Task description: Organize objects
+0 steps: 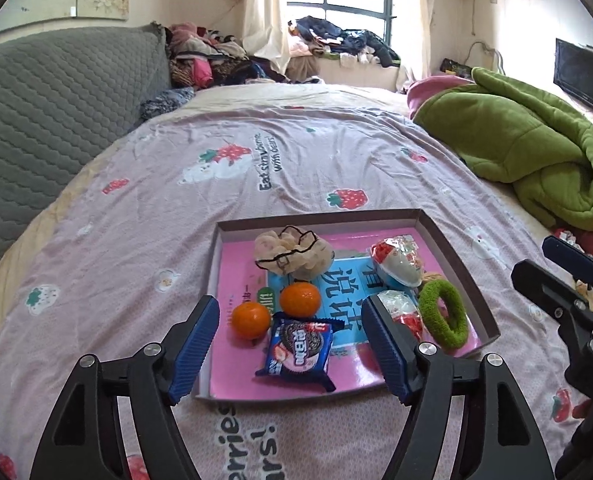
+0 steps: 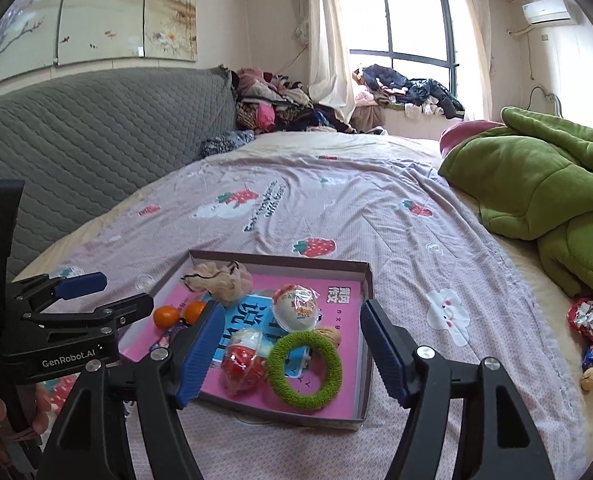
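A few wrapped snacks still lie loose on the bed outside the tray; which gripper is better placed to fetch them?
Probably the right gripper: its open, empty jaws sit on the side where the loose snacks lie, beside the green blanket.

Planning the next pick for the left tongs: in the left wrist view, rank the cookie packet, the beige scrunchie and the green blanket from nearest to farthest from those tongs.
1. Cookie packet: near end of the box, just ahead between the open left tongs.
2. Beige scrunchie: at the box's far end.
3. Green blanket: beyond the box, far right on the bed.
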`<state>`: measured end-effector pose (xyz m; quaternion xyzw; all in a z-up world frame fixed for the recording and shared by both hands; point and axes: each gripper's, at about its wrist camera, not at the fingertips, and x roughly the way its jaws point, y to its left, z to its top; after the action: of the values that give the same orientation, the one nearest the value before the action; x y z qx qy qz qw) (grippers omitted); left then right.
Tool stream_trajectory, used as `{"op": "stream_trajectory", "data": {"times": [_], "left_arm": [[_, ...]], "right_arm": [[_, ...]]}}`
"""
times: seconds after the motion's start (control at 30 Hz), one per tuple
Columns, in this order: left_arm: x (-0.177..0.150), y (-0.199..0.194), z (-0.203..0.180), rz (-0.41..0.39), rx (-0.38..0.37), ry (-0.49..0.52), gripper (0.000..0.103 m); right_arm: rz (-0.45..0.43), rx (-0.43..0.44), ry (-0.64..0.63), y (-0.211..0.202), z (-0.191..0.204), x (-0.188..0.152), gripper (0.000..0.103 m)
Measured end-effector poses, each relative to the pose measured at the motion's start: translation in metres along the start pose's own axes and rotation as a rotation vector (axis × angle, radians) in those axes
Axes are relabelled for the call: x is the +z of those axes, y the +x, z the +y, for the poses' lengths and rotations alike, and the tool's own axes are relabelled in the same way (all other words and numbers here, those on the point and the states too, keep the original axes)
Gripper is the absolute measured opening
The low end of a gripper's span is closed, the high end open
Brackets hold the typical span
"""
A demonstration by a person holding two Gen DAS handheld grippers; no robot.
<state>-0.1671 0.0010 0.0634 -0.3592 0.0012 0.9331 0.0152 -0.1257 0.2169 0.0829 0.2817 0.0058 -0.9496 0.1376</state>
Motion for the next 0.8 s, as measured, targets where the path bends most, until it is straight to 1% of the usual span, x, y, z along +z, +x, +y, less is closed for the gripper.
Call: {"op": "stream_trajectory", "data": {"times": [0.2, 0.33, 0.47, 0.63, 0.8], "left_arm": [[-0.009, -0.021, 0.004, -0.006, -0.013, -0.016, 0.075], [-0.018, -0.036, 0.003, -0.021, -0.008, -0.011, 0.075], [-0.026, -0.042, 0.003, -0.015, -0.015, -0.023, 0.076], [-0.044, -0.042, 0.001, 0.007, 0.002, -0.013, 0.076], [-0.065, -0.041, 0.003, 0.024, 0.022, -0.034, 0.076]], "right_arm": [[-0.019, -0.009, 0.022, -0.017, -0.002, -0.003, 0.070], [-0.032, -0.017, 0.026, -0.026, -0.001, -0.008, 0.070], [-0.031, -0.025, 0.021, -0.037, 0.000, -0.018, 0.070], [-0.026, -0.023, 0.019, -0.045, 0.004, -0.033, 0.070], [0.006, -0.026, 0.012, -0.043, 0.012, -0.052, 0.070]]}}
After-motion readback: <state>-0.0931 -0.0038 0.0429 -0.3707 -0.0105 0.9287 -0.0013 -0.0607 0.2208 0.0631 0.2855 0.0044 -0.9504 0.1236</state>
